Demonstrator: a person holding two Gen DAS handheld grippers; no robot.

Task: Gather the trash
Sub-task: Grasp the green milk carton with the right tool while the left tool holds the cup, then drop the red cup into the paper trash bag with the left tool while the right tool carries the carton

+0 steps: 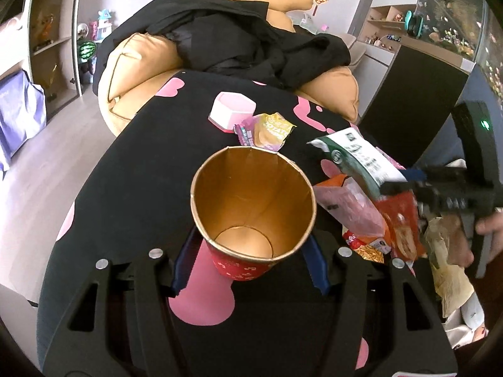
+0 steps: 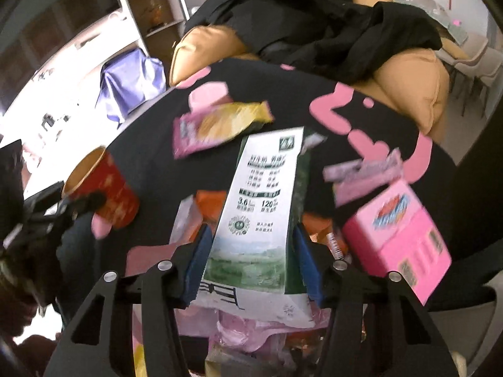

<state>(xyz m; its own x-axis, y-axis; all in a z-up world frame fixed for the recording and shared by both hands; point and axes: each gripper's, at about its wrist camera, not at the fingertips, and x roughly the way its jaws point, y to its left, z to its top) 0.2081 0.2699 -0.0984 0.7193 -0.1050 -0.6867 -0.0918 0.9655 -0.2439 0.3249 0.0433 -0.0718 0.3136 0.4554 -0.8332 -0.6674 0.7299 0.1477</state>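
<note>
Gripping a red paper cup with a gold lining point(image 1: 251, 207), the left gripper point(image 1: 248, 270) is holding it with one blue pad point(image 1: 184, 267) against each side of its base, low over a black tablecloth with pink shapes point(image 1: 132, 163). The cup is standing open-mouthed and nothing is lying inside it; its gold floor is showing bare. The right gripper point(image 2: 251, 264) is closing its fingers point(image 2: 196, 260) on a green and white milk carton point(image 2: 264, 207), the pads sitting against the carton's two sides. In the left wrist view that carton point(image 1: 352, 160) is hanging just right of the cup, above a heap of wrappers near the cloth's right edge: a clear pink plastic bag point(image 1: 349, 207) and an orange snack packet point(image 1: 399, 220). Beyond the cup, toward the far edge, a yellow and pink crisp packet point(image 1: 270, 132) is lying against a white and pink hexagonal box point(image 1: 231, 111). A pink rectangular carton point(image 2: 402, 235) is sitting to the right of the held one, blurred. A black garment point(image 1: 251, 34) is draping over a tan sofa point(image 1: 135, 62) behind.
</note>
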